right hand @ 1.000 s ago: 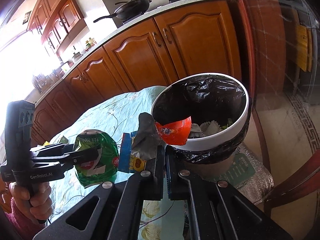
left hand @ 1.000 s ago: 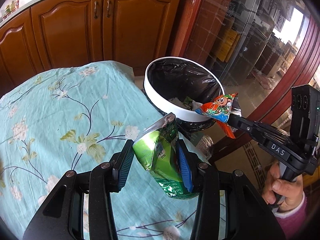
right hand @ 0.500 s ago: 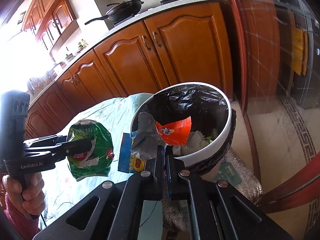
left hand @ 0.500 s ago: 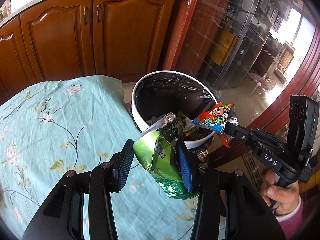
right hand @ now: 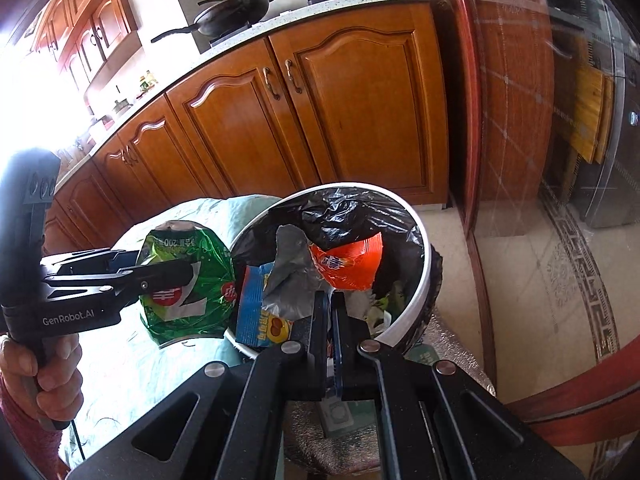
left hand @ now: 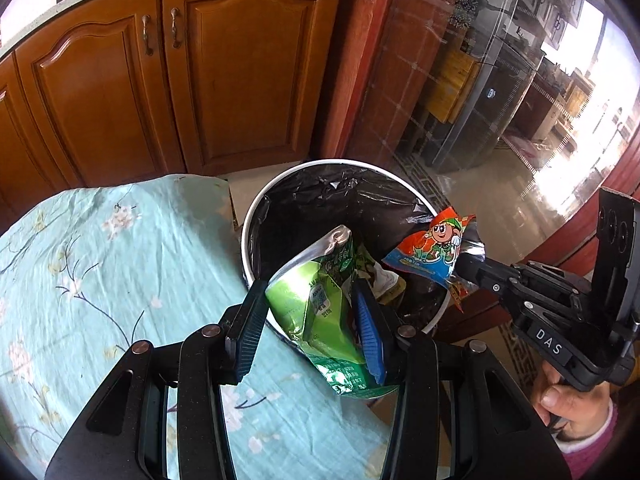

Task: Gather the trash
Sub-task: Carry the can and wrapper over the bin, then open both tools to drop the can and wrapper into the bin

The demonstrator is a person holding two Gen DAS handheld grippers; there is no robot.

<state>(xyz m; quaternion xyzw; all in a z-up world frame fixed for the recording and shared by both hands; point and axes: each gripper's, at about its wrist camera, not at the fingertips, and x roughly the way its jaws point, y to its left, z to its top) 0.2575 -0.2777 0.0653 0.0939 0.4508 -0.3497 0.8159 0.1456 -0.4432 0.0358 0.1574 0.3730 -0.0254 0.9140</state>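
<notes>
Wok (right hand: 236,12) only in right view

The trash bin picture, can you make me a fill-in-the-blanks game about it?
1. The left gripper is shut on a crinkly ____ snack bag.
2. The right gripper pinches a red and blue cartoon wrapper above the round white ____.
3. The bin is lined with a ____ plastic bag.
4. The table beside it wears a light blue ____ cloth.

Missing words: green; bin; black; flowery
</notes>
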